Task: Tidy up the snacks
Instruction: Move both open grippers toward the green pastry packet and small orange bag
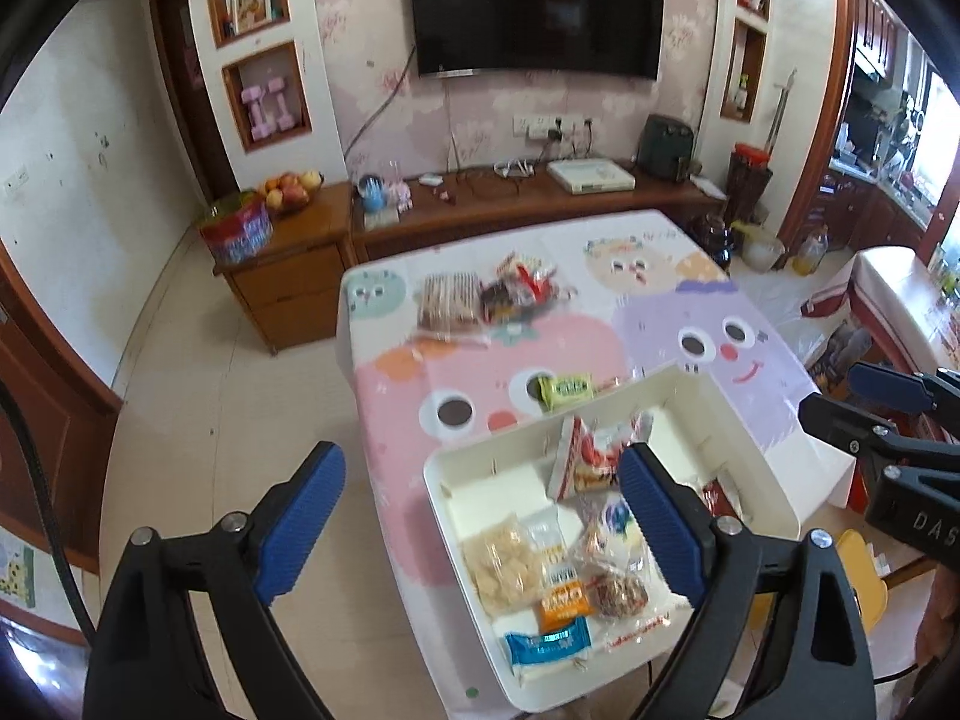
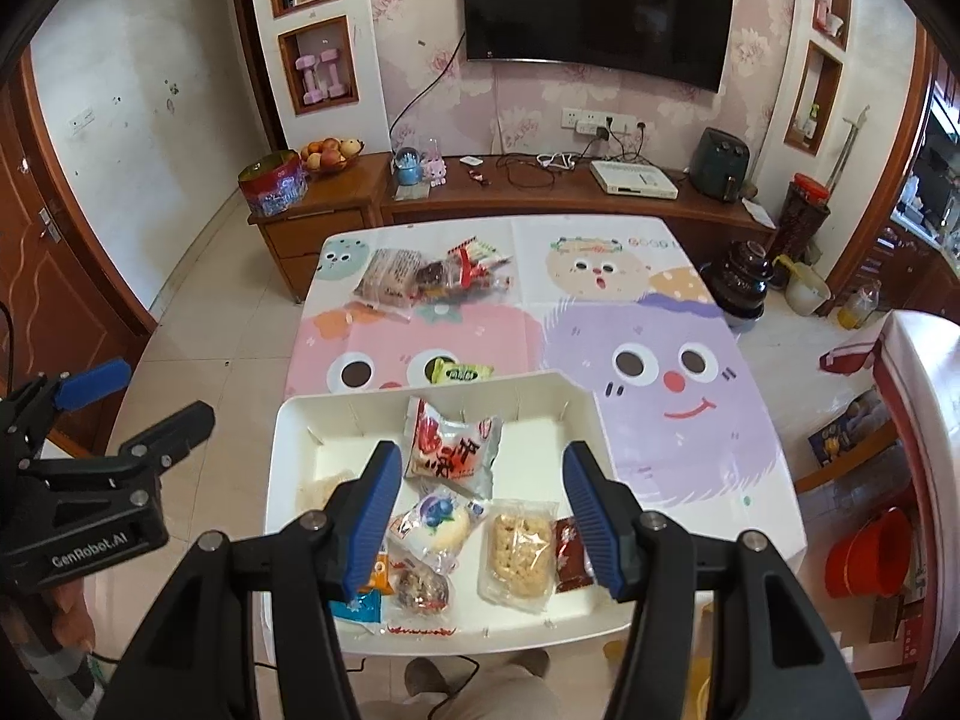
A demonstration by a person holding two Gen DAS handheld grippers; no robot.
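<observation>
Cartoon-printed cloth covers the worktop [image 1: 690, 276] in the left wrist view, where the left tool [image 1: 480, 516] hangs released with nothing between its blue pads, above a white divided tray [image 1: 762, 480] of wrapped snacks at the near edge. From the right wrist view, the right tool [image 2: 477, 513] hangs released and empty over the same tray [image 2: 288, 450]; a green packet [image 2: 462, 372] lies just beyond it, a snack pile [image 2: 432, 279] farther off.

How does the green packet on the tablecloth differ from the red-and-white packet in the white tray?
The green packet lies outside the white tray, on the tablecloth just past its far wall; the red-and-white packet lies inside the tray. The green packet looks clearly smaller than the red-and-white one. The green packet lies alone; the red-and-white packet has other snacks close by. Both are sealed, and neither claw touches them.
</observation>
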